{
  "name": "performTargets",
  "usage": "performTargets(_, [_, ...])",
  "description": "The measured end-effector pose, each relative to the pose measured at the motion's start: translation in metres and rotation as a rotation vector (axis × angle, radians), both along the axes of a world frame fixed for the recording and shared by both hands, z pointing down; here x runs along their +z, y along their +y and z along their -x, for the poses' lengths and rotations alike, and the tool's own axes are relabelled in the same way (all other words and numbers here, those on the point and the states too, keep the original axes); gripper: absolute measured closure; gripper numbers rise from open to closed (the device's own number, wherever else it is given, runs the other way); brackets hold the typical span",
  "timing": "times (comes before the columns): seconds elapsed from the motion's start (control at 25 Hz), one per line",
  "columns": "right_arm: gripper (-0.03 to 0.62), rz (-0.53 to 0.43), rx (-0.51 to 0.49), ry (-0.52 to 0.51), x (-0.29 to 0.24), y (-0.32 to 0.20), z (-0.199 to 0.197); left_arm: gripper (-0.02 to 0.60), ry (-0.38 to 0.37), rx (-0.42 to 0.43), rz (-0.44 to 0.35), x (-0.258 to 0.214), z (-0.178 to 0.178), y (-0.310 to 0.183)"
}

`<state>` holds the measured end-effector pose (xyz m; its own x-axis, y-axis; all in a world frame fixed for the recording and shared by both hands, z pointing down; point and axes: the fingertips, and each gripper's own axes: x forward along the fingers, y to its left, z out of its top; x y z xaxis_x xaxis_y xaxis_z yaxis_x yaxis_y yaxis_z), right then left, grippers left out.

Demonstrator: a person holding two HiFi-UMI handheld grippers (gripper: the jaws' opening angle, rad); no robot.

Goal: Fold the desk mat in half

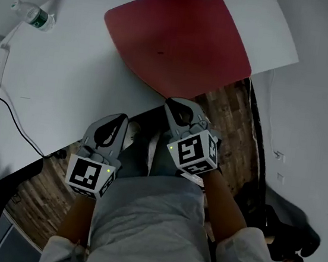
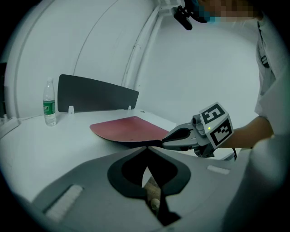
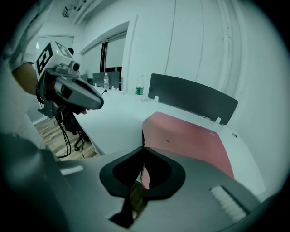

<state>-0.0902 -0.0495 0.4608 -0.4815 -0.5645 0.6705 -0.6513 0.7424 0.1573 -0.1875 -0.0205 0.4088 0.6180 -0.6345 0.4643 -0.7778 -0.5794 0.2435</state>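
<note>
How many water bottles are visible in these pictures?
2. One water bottle stands on the table beside the dark divider's end; a second bottle stands farther back, seen only in the right gripper view. Others may be hidden.

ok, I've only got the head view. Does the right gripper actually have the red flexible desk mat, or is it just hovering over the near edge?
Observer: It has it. In the right gripper view the right gripper is shut on the red flexible desk mat, and the mat's near edge runs between its jaws.
Operator: And the left one?
Observer: In the left gripper view the left gripper has its jaws together with nothing in them, and it isn't touching the mat.
Operator: Is that clear plastic bottle lying down?
Observer: No, the clear plastic bottle with the green label stands upright, well apart from the mat.
</note>
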Motion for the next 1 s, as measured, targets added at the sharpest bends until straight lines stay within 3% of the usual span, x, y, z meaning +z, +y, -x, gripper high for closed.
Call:
performTargets(0.36, [0.576, 0.013, 0.053, -0.157, -0.023, -0.023, -0.057, 0.561, -0.012, -0.031, -0.024, -0.012, -0.052, -0.027])
performTargets(1.0, [0.575, 0.024, 0.068, -0.194, -0.028, -0.064, -0.167, 0.561, -0.042, -0.028, -0.027, -0.024, -0.158, -0.065])
